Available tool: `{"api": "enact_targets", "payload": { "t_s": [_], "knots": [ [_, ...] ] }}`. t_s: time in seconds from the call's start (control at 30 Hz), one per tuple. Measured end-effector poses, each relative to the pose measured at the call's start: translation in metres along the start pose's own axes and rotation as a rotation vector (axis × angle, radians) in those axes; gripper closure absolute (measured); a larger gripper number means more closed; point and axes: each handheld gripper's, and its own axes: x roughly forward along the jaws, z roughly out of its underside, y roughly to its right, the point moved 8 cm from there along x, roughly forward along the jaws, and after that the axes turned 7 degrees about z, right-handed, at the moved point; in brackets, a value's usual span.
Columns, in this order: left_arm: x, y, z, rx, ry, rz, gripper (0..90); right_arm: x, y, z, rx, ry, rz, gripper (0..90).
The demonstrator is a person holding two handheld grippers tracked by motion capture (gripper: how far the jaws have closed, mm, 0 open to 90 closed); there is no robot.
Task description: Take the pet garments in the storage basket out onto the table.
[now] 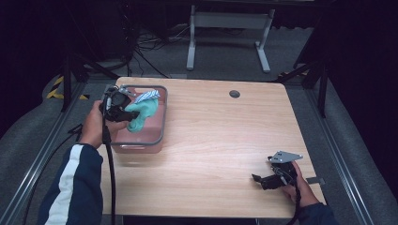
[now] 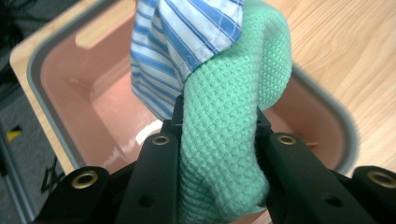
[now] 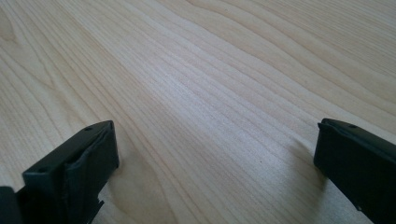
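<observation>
Green knit cloth (image 2: 224,140) clamped in left gripper (image 2: 218,122) above pink bin (image 1: 155,136).

Held with blue-striped cloth (image 2: 187,42) over bin at wooden table's (image 1: 225,140) left; right gripper (image 1: 266,180) resting near right front, jaws wide apart; no legible writing anywhere.

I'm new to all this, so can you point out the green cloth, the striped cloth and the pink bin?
green cloth (image 2: 224,140), left gripper view, knitted middle between the jaws.
striped cloth (image 2: 187,42), left gripper view, blue-striped fold above the green.
pink bin (image 1: 141,149), high view, near wall.
</observation>
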Motion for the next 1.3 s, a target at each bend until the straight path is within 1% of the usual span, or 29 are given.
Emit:
{"api": "enact_targets", "payload": {
  "t_s": [0.03, 0.07, 0.1, 0.17, 0.2, 0.23, 0.27, 0.3, 0.37, 0.43, 0.53, 0.57, 0.6, 0.67, 0.8, 0.97, 1.17, 1.3],
  "knots": [
    [-0.002, 0.003, -0.002, 0.002, 0.019, 0.002, 73.3, 0.0, 0.0, 0.0, -0.001, 0.0, 0.002, 0.1],
    [-0.002, 0.003, -0.002, 0.002, 0.019, 0.002, 73.4, 0.0, 0.0, 0.0, 0.0, 0.0, 0.003, 0.1],
    [-0.007, 0.01, -0.004, 0.021, 0.041, 0.007, 73.4, 0.0, 0.0, 0.001, 0.001, 0.0, 0.005, 0.1],
    [-0.009, 0.012, -0.005, 0.029, 0.049, 0.006, 73.4, -0.001, 0.0, 0.001, 0.003, -0.001, 0.006, 0.1],
    [-0.011, 0.016, -0.007, 0.036, 0.068, 0.008, 73.4, -0.001, 0.0, 0.001, 0.006, -0.003, 0.006, 0.1],
    [-0.013, 0.022, -0.009, 0.051, 0.079, 0.021, 73.4, -0.001, 0.0, 0.001, 0.007, -0.003, 0.006, 0.1],
    [-0.015, 0.026, -0.011, 0.064, 0.088, 0.021, 73.5, -0.001, 0.0, 0.001, 0.006, -0.003, 0.006, 0.1],
    [-0.016, 0.031, -0.013, 0.086, 0.094, 0.032, 73.5, -0.001, 0.0, 0.001, 0.006, -0.003, 0.006, 0.1],
    [-0.018, 0.037, -0.015, 0.104, 0.101, 0.033, 73.5, -0.001, 0.0, 0.001, 0.007, -0.003, 0.006, 0.1],
    [-0.019, 0.046, -0.019, 0.113, 0.125, 0.043, 73.5, -0.001, 0.0, 0.001, 0.009, -0.002, 0.008, 0.2],
    [-0.02, 0.056, -0.023, 0.136, 0.137, 0.055, 73.5, -0.002, 0.001, 0.002, 0.014, -0.002, 0.015, 0.4],
    [-0.021, 0.06, -0.025, 0.15, 0.138, 0.054, 73.5, -0.002, 0.001, 0.003, 0.014, -0.004, 0.018, 0.4],
    [-0.02, 0.063, -0.026, 0.149, 0.145, 0.058, 73.5, -0.003, 0.001, 0.003, 0.014, -0.004, 0.018, 0.4],
    [-0.021, 0.073, -0.03, 0.176, 0.155, 0.073, 73.5, -0.003, 0.001, 0.003, 0.015, -0.004, 0.018, 0.4],
    [-0.02, 0.083, -0.036, 0.213, 0.148, 0.084, 73.5, -0.002, 0.001, 0.002, 0.016, -0.003, 0.016, 0.3],
    [-0.018, 0.092, -0.042, 0.239, 0.149, 0.101, 73.5, -0.002, 0.001, 0.002, 0.016, -0.003, 0.015, 0.3],
    [-0.007, 0.104, -0.048, 0.266, 0.137, 0.125, 73.4, -0.003, 0.001, 0.003, 0.015, -0.002, 0.02, 0.4],
    [0.001, 0.115, -0.053, 0.286, 0.129, 0.144, 73.5, -0.003, 0.001, 0.003, 0.015, -0.002, 0.02, 0.4]
  ]
}}
